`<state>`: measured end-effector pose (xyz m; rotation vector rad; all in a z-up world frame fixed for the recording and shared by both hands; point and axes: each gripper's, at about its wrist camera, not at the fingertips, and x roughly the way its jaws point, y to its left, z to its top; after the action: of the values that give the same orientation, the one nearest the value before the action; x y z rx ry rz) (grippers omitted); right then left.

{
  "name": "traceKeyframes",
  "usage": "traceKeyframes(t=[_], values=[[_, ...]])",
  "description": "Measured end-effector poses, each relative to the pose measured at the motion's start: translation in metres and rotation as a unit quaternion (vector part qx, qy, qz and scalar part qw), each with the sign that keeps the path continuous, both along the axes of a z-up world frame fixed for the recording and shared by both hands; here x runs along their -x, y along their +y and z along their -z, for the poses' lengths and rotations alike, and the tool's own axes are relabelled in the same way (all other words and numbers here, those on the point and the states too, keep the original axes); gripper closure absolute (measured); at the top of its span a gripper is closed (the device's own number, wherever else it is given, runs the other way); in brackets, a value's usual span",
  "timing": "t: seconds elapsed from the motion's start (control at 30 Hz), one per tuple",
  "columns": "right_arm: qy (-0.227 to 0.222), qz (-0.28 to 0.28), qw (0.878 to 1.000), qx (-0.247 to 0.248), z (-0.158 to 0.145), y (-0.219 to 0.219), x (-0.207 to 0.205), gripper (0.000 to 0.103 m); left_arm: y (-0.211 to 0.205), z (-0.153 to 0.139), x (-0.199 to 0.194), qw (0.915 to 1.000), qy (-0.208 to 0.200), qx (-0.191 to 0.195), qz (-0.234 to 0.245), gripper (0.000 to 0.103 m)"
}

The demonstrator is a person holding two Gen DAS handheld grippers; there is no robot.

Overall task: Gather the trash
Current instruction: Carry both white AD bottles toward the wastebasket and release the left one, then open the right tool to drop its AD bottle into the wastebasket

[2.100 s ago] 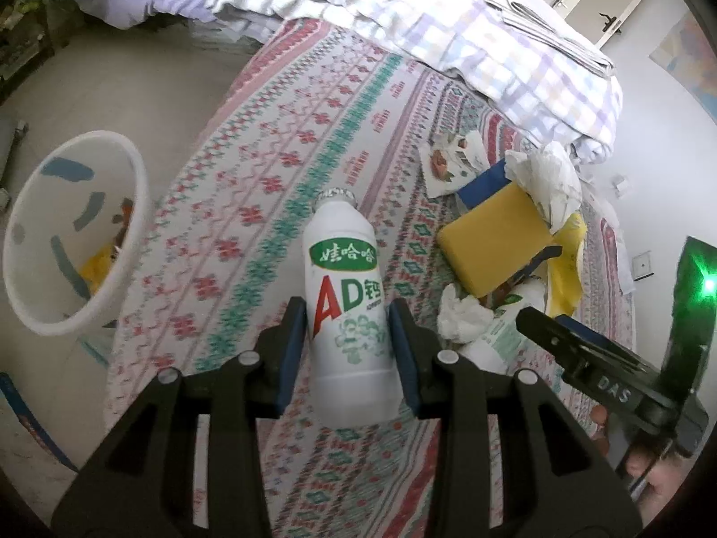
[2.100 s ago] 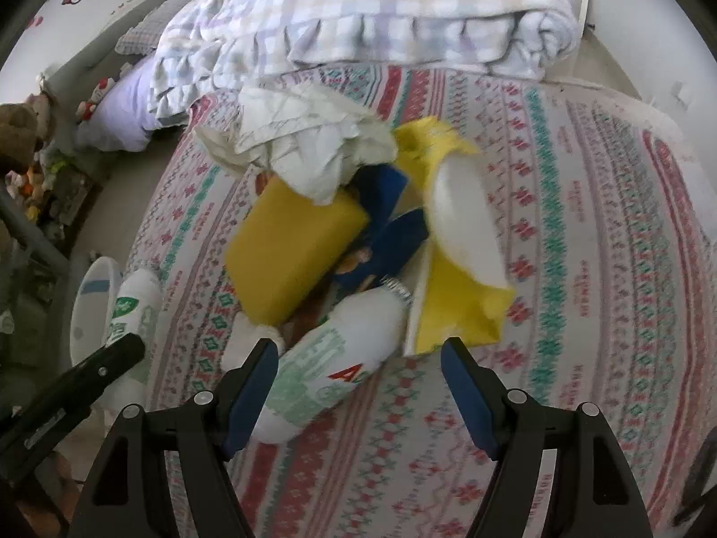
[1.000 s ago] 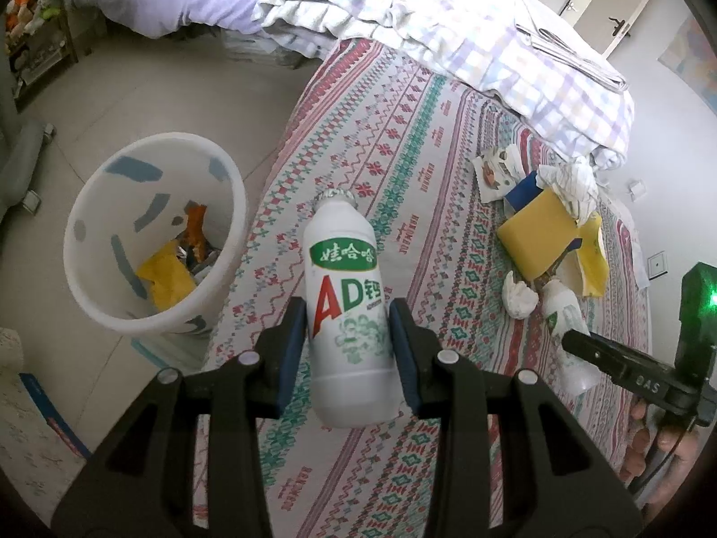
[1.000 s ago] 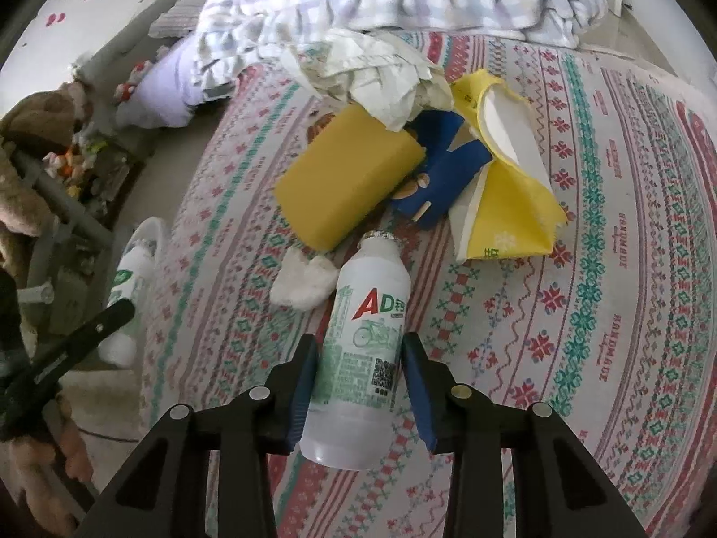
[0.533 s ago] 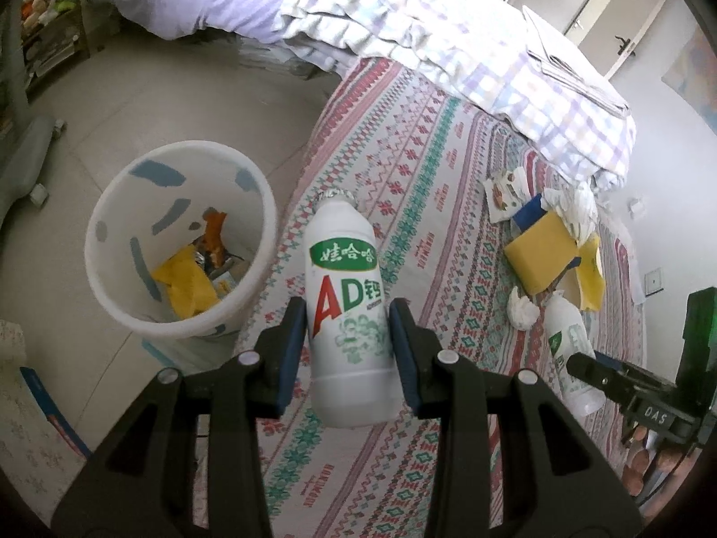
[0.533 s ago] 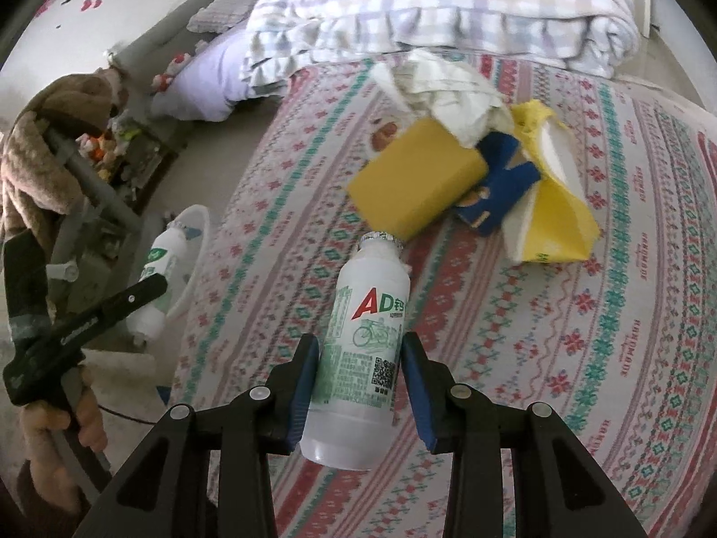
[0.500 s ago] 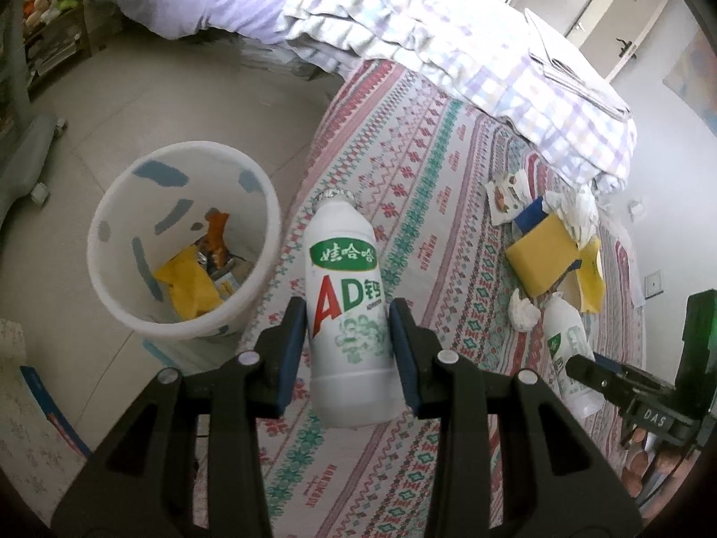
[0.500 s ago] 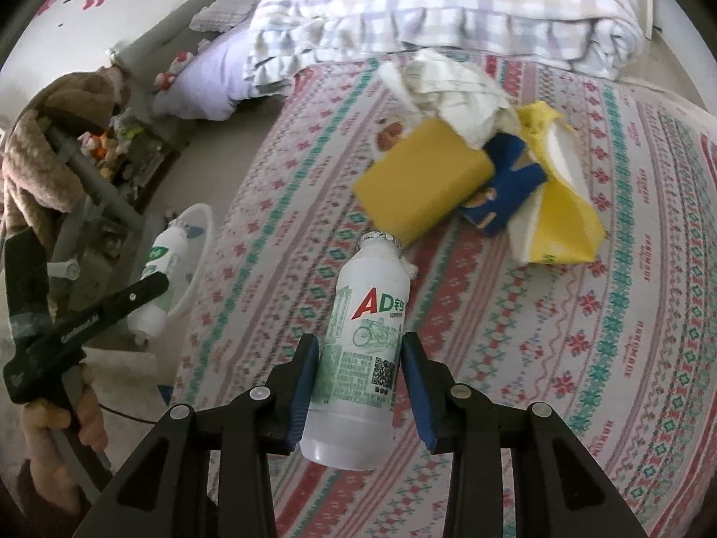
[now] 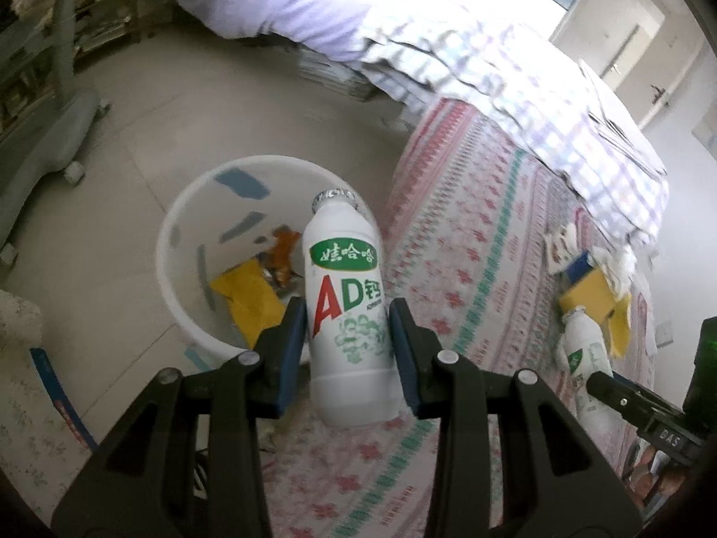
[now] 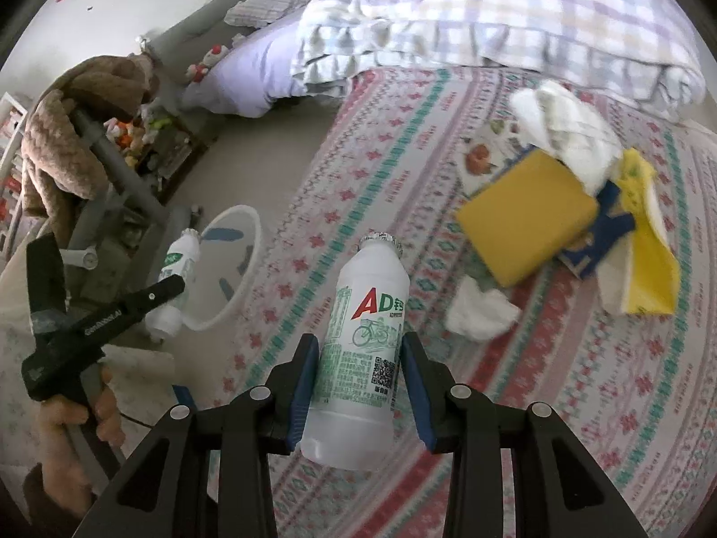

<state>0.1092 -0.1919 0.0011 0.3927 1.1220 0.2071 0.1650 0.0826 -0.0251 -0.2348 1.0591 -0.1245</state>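
A home bedroom: a bed (image 10: 515, 323) with patterned sheet, plaid quilt (image 10: 493, 13), plush toys (image 10: 58, 134), tiled floor (image 9: 179, 112).

White bin (image 9: 179, 242) with blue patches; red-green patterned bedspread (image 9: 470, 242).

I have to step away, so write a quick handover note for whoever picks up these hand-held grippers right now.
Left hand-held gripper: shut on an AD bottle, held upright by the near rim of the white bin.
Right hand-held gripper: shut on a second AD bottle, held above the patterned bedspread.
Done: the bin already holds wrappers, one of them yellow.
Left: bin both bottles, then collect the pile on the bed: yellow pack, blue wrapper, yellow bag, crumpled paper, small tissue.
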Motion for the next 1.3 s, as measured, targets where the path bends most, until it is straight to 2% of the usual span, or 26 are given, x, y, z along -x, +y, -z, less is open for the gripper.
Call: traceKeyframes(t=[0.3,0.33,0.37,0.43,0.53,0.67,0.97,1.3], values=[[-0.032,-0.014,0.999,0.008,0.001,0.04,-0.027,0.064,0.035,0.012,-0.01,0.9989,-0.011,0.0,-0.046,0.062],[-0.036,-0.015,0.999,0.008,0.002,0.044,-0.029,0.064,0.038,0.012,-0.01,0.9987,-0.009,0.003,-0.05,0.054],[-0.041,-0.017,0.999,0.007,0.002,0.049,-0.032,0.064,0.04,0.011,-0.009,0.9984,-0.007,0.005,-0.056,0.041],[-0.045,-0.021,0.999,0.007,0.003,0.057,-0.036,0.064,0.044,0.006,-0.005,0.9975,-0.013,0.0,-0.069,0.025],[-0.048,-0.033,0.998,0.006,0.004,0.07,-0.042,0.064,0.052,-0.001,-0.001,0.997,-0.012,-0.021,-0.073,0.019],[-0.057,-0.064,0.996,0.029,0.004,0.097,-0.054,0.064,0.068,-0.005,0.009,0.9946,-0.013,-0.058,-0.085,0.013],[-0.039,-0.093,0.995,0.022,0.025,0.157,-0.087,0.064,0.101,-0.003,0.024,0.9902,-0.014,-0.107,-0.088,0.009],[-0.033,-0.097,0.994,0.039,0.038,0.189,-0.111,0.064,0.117,-0.006,0.034,0.9903,-0.018,-0.111,-0.082,0.008]])
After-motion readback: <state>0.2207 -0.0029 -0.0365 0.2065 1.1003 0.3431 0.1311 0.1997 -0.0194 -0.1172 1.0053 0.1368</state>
